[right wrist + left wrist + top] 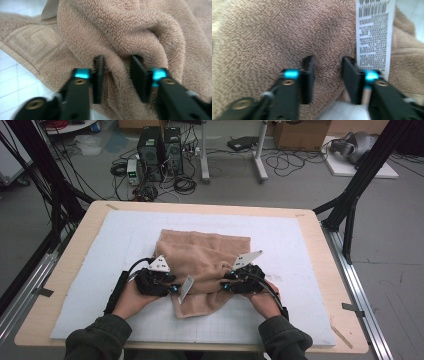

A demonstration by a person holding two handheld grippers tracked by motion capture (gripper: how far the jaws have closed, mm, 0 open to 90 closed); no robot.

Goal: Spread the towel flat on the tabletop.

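A tan terry towel [202,255] lies bunched on the white mat [290,245], its near end folded into a narrow flap. My left gripper [167,285] is at the towel's left edge; its jaws [327,72] are closed on a pucker of cloth beside the white care label [374,37]. My right gripper [230,284] is at the right edge, where a thick ridge of towel [117,70] fills the gap between its jaws [117,72]. The towel's woven border band [27,42] lies flat to the left of that ridge.
The mat covers a wooden table [70,265] with black frame posts [365,170] at its far corners. Computer towers [160,152] and cables sit on the floor beyond. Bare mat lies left, right and in front of the towel.
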